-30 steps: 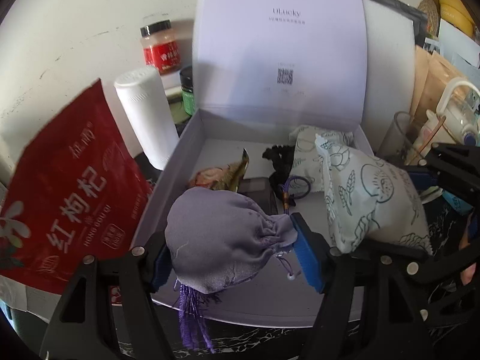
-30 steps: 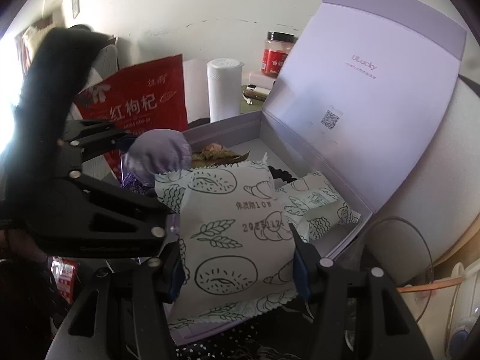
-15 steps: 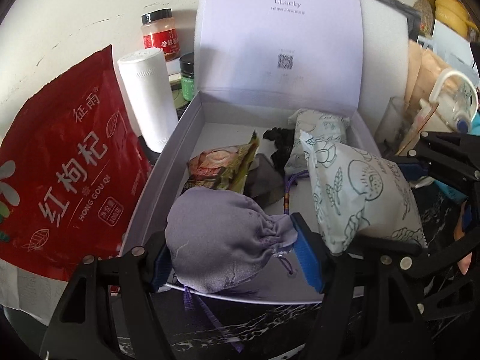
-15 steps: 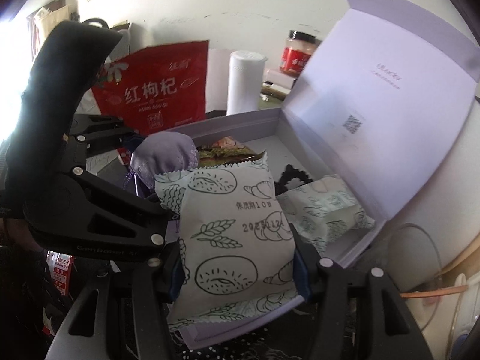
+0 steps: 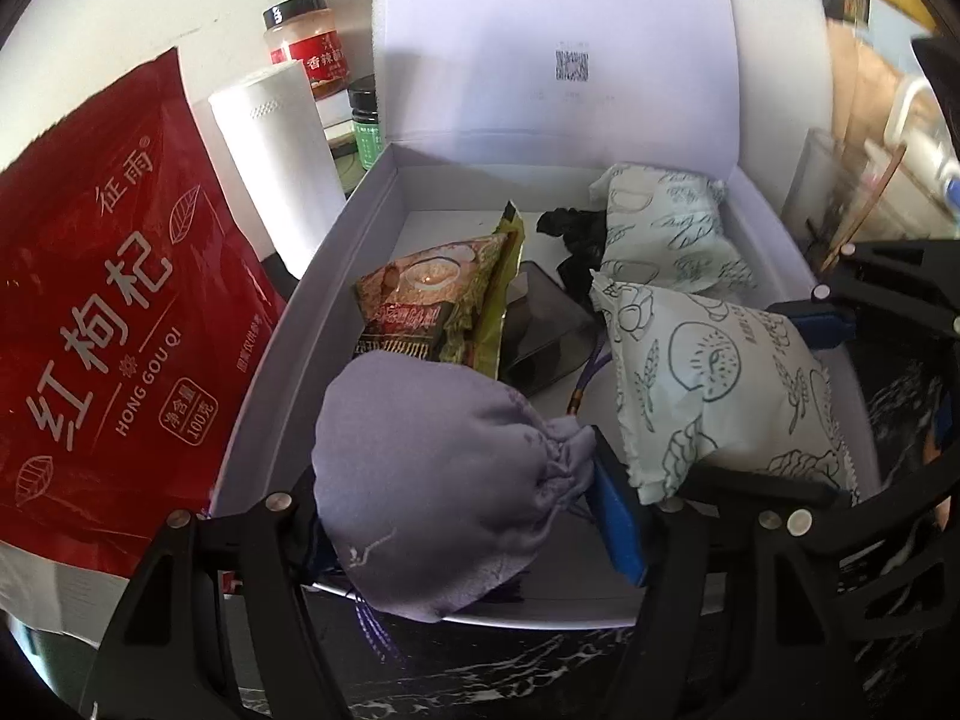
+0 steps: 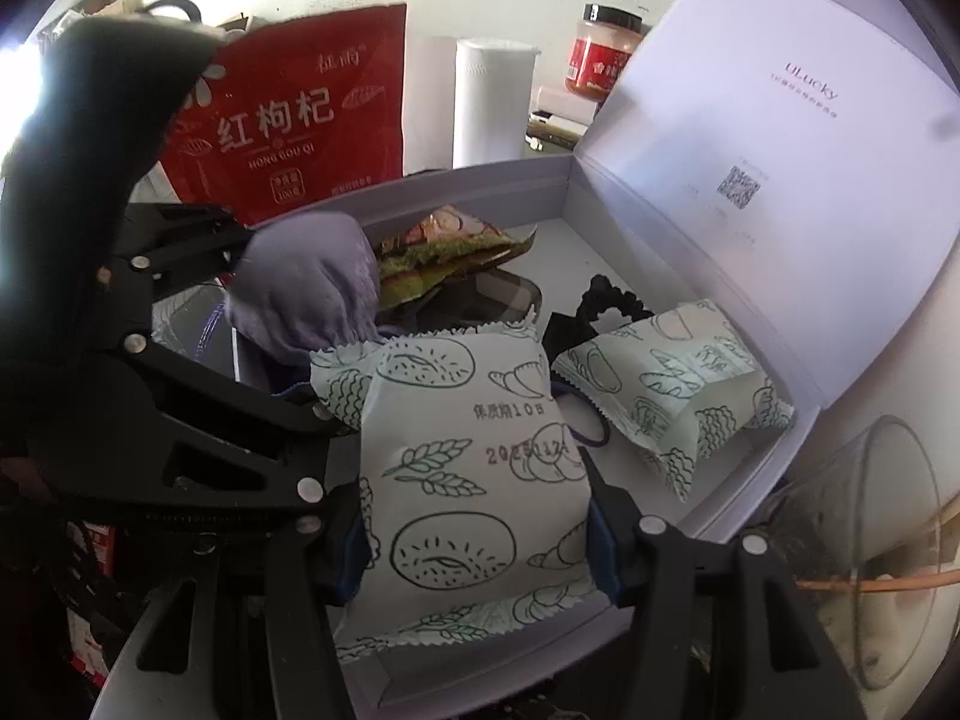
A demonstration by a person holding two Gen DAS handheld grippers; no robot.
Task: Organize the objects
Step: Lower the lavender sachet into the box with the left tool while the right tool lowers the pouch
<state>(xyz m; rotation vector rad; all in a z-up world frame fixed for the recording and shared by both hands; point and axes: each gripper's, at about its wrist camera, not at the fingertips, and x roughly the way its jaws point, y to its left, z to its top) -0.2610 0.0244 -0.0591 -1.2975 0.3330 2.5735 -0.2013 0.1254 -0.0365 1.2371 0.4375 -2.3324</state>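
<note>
An open lilac box (image 5: 282, 348) stands with its lid (image 5: 552, 42) up. My left gripper (image 5: 456, 480) is shut on a purple drawstring pouch (image 5: 432, 480) over the box's front left corner, and its jaws are closing a little more on it. To its right, my right gripper (image 6: 477, 531) is shut on a pale green snack packet (image 6: 468, 450) printed with bread drawings, just over the box's front right part. Inside lie a second pale green packet (image 5: 666, 234), a green-brown snack packet (image 5: 444, 294), a dark flat item (image 5: 540, 330) and a black scrunchie (image 5: 570, 228).
A red goji bag (image 5: 102, 312) leans left of the box, with a white cylinder (image 5: 276, 168) beside it. A red-label jar (image 5: 306, 42) and a small green jar (image 5: 366, 126) stand behind by the wall. A glass cup (image 6: 870, 540) stands right of the box.
Both grippers have sunk toward the box with the pouch and the packet still held. The box's contents show larger and closer now.
</note>
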